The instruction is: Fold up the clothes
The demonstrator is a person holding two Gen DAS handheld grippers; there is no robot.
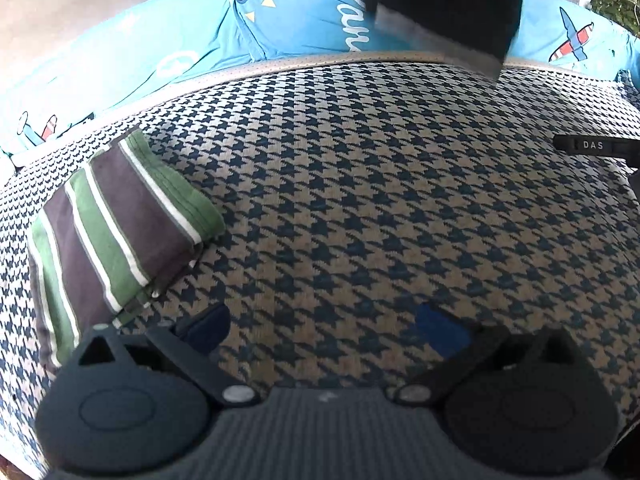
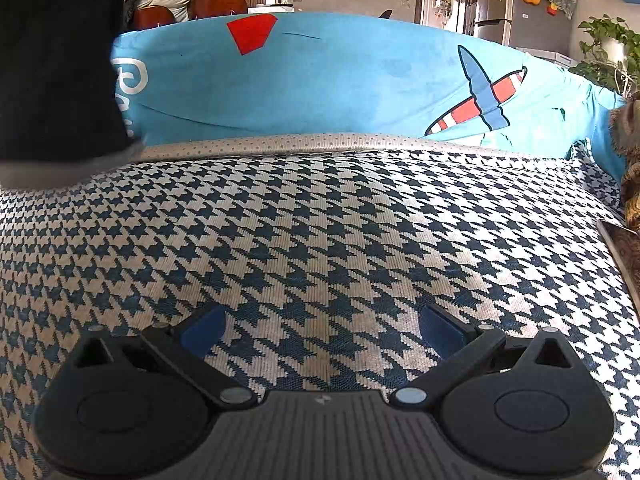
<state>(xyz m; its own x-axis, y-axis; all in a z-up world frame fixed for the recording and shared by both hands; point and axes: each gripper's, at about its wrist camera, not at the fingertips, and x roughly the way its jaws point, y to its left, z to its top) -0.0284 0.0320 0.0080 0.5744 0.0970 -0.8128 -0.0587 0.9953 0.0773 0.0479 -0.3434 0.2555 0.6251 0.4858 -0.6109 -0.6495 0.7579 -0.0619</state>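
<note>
- The striped garment, green, brown and white, lies folded into a neat packet on the houndstooth cover, toward the left edge of that cover in the left wrist view; it does not show in the right wrist view
- The left gripper hovers over bare cover just right of the garment, its fingers spread apart and holding nothing
- The right gripper is likewise released, its fingers wide over the houndstooth cover with no cloth between them
- A dark blurred cloth hangs at the far edge of the cover in front of the blue cushion; whether it is the next garment I cannot tell
- Judged from this, one piece is finished and the step in hand is fetching the next: to do it well, keep the fingers open, lay the new piece flat in the middle of the cover, clear of the striped garment, and grip at two corners or the shoulders
- Readable writing: "DAS" on a black part at the cover's right edge; white script on the blue cushion is partly hidden and not legible
</note>
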